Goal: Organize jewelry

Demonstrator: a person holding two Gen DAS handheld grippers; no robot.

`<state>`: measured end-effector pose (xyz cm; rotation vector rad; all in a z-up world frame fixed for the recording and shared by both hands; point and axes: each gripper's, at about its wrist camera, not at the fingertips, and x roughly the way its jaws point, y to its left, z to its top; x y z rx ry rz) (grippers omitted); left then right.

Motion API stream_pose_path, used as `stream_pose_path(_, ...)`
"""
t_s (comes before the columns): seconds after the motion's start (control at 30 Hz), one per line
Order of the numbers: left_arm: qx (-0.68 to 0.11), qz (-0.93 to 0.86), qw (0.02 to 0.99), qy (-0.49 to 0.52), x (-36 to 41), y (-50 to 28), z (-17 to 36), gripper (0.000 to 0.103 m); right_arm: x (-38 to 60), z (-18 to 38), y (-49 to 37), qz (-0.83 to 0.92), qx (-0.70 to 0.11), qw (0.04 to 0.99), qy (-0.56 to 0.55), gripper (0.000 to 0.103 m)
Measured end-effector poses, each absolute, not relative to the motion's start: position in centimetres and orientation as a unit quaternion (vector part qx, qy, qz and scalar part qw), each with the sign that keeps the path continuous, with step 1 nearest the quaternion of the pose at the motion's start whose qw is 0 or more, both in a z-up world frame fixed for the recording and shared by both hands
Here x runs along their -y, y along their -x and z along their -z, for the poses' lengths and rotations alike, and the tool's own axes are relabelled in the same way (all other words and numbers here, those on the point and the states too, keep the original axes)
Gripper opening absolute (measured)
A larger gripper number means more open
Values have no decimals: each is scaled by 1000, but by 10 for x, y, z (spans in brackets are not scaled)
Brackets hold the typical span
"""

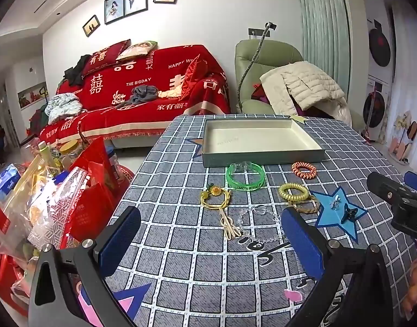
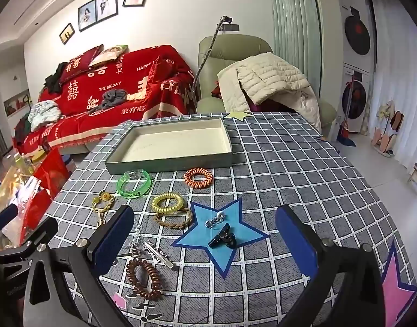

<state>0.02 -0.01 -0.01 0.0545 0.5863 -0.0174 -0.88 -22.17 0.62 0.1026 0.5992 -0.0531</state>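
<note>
Grey surface cloth (image 2: 290, 169) with white grid and blue stars, cream-lined grey tray (image 2: 170, 141), translucent green bangle (image 2: 133, 184), orange-and-white coil tie (image 2: 198, 178), yellow coil tie (image 2: 167, 203), brown coil tie (image 2: 144, 279), black claw clip (image 2: 222, 238), red sofa cover (image 2: 113, 90) with white lettering, blue jaw pads

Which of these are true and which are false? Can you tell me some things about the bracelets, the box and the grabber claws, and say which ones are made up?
1. The box has nothing in it. True.
2. The green bangle lies inside the box. False: it lies on the tablecloth, just in front of the box.
3. The black hair clip rests on the blue star. True.
4. The right gripper is squeezing the orange spiral hair tie. False: its jaws are wide open and hold nothing.
5. The left gripper is open. True.
</note>
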Motion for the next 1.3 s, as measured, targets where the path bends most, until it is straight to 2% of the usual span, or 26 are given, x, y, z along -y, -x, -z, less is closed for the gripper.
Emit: stream_pose_path(1.3,-291,12,957,-13,-2,-5,2,103,214,-5,7,26,-294,954,-47,103)
